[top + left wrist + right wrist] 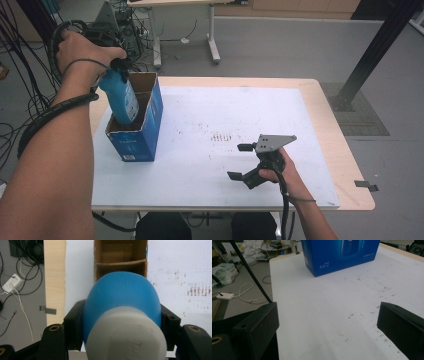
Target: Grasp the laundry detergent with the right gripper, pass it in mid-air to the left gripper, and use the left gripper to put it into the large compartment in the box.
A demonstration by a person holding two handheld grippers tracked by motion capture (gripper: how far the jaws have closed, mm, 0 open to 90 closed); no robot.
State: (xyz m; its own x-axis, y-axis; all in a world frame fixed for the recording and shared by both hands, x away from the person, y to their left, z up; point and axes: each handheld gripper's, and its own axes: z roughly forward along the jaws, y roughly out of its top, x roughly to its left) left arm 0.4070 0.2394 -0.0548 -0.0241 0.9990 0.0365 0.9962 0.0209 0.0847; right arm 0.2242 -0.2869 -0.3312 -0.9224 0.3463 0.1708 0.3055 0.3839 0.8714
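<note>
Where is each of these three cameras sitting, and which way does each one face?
High view: above the person's side, looking forward and down on the table; both forearms, left gripper, right gripper.
Left gripper view: on the left gripper, looking down past the blue bottle into the open box; own jaws.
Right gripper view: on the right gripper, looking low across the table; own jaws spread.
All three share box and table.

The right gripper's [328,325] black fingers [255,326] stand wide apart over the smudged white worktop [324,305]; a blue box [339,253], its print perhaps reading 5.0, stands beyond.
</note>
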